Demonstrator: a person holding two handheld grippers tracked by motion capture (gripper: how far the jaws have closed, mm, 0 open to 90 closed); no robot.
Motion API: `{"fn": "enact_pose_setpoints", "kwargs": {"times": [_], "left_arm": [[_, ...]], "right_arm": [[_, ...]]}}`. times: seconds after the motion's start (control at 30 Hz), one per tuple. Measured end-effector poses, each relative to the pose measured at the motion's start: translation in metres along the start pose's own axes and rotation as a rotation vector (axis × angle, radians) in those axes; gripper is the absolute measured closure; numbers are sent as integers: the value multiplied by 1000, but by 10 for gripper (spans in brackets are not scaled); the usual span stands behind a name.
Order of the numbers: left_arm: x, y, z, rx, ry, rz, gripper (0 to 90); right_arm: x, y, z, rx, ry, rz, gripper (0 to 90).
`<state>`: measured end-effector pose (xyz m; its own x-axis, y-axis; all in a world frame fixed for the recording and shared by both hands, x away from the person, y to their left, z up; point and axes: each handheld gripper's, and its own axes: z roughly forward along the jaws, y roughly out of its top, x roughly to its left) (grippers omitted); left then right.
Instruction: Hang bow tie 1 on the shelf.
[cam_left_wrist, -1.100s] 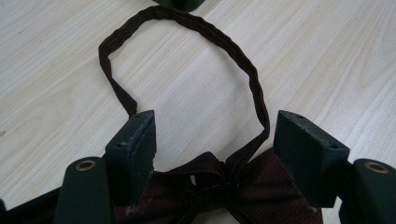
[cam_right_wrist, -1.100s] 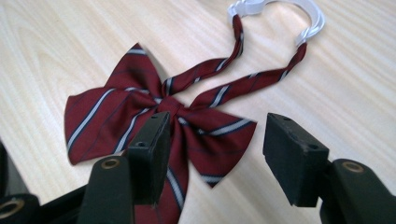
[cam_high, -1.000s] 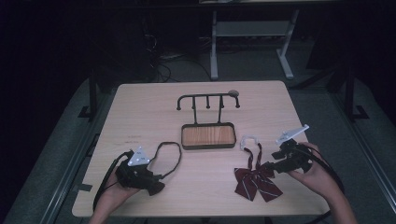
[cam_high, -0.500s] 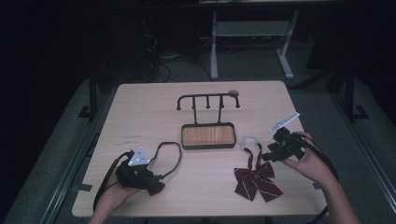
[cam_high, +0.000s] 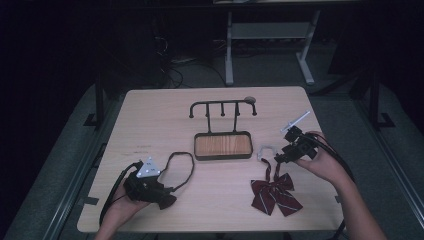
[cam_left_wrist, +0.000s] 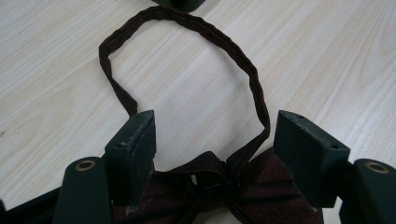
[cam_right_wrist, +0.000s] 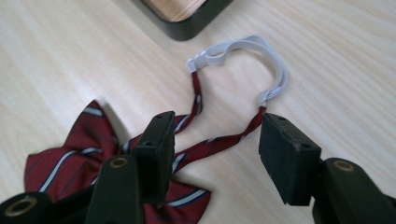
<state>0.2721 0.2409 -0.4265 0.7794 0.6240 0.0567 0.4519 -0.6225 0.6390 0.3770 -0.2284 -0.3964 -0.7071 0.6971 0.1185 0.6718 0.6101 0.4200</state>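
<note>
Two soft bow ties on a wooden worktop (cam_high: 150, 120), each lying under a pair of hand-held tongs.

A hook stand with a wooden tray (cam_high: 222, 145) sits beyond both pairs. The left tongs (cam_left_wrist: 212, 154) stand wide and hold nothing, straddling the knot of a dark bow tie (cam_left_wrist: 219, 186), whose thin strap loops ahead of them. The right tongs (cam_right_wrist: 215, 154), jaws just closing yet still wide and empty, hover above the striped red bow tie's (cam_right_wrist: 84, 154) two straps, its white elastic loop (cam_right_wrist: 243, 51) just ahead. Both ties look light, limp and apt to slide; the strap is likely the surest hold, since the bow would crumple.
</note>
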Motion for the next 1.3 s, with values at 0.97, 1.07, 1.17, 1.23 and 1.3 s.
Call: {"fn": "enact_pose_setpoints", "kwargs": {"times": [0.97,1.07,1.17,1.23,1.3], "left_arm": [[1,-1,1,3,-5,-4,304],[1,-1,0,3,-6,-5,304],[2,-1,1,6,-7,-3,304],[1,-1,1,4,-7,-4,304],[1,0,0,4,-7,-3,304]], "right_arm": [[-24,19,45,124,-79,96,591],[-24,19,47,143,-94,88,610],[-22,20,49,149,-105,80,642],[-21,21,50,155,-110,75,657],[-20,21,52,166,-121,70,671]]}}
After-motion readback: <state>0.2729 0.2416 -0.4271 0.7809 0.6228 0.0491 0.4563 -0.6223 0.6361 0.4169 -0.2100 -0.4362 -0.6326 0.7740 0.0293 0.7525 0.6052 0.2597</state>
